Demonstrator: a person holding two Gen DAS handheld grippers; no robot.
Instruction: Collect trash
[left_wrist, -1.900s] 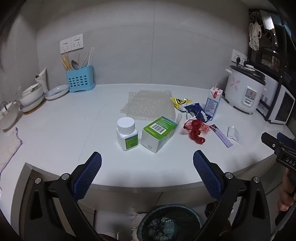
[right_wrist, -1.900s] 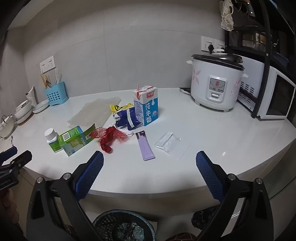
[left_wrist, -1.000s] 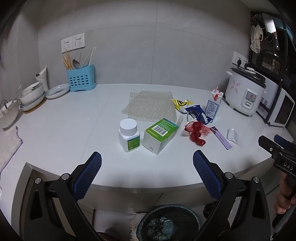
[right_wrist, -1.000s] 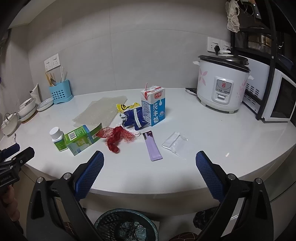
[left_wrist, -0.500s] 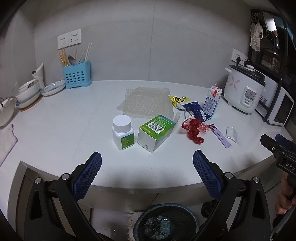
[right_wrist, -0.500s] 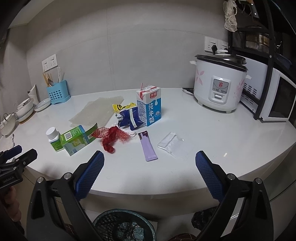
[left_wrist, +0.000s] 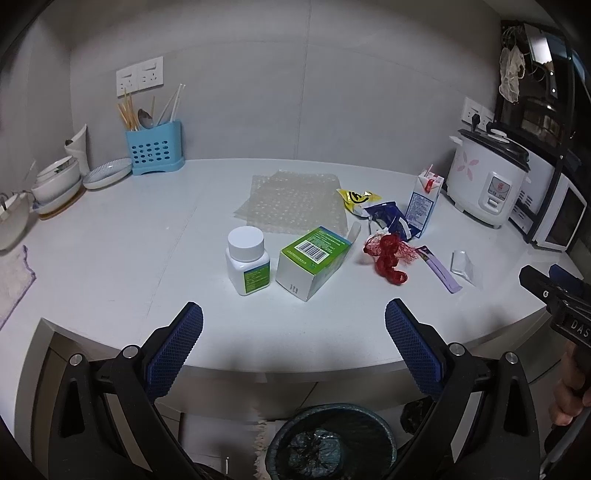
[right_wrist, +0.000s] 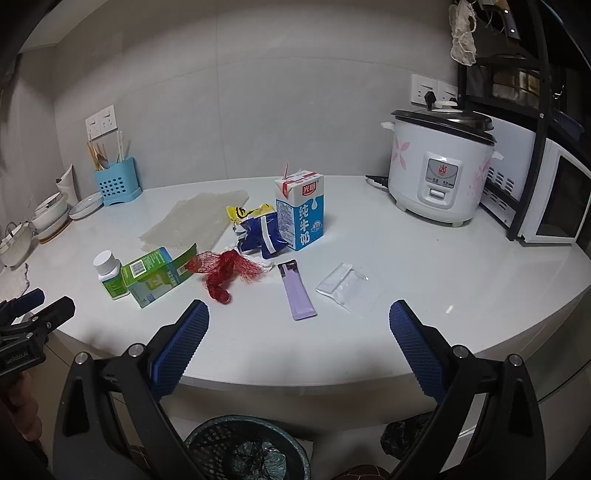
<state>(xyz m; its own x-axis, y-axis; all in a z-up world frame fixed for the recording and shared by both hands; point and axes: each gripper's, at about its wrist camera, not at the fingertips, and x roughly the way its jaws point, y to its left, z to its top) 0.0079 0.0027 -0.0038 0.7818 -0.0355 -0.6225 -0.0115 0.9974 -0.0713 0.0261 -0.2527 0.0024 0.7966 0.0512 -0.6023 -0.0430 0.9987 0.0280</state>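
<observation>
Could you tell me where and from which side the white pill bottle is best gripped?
Probably across the body of the white pill bottle, just under its cap, coming level from the counter's front edge with the left claw. It stands upright and round; the green box sits close on its right, so a front approach looks safer.

A rice cooker (right_wrist: 441, 173) is sitting at two o'clock, a microwave (right_wrist: 554, 195) beside it, a blue cutlery holder (left_wrist: 154, 152) standing at ten.

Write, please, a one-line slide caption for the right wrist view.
Open right tongs face a countertop littered with milk carton, red net and purple sachet.
</observation>
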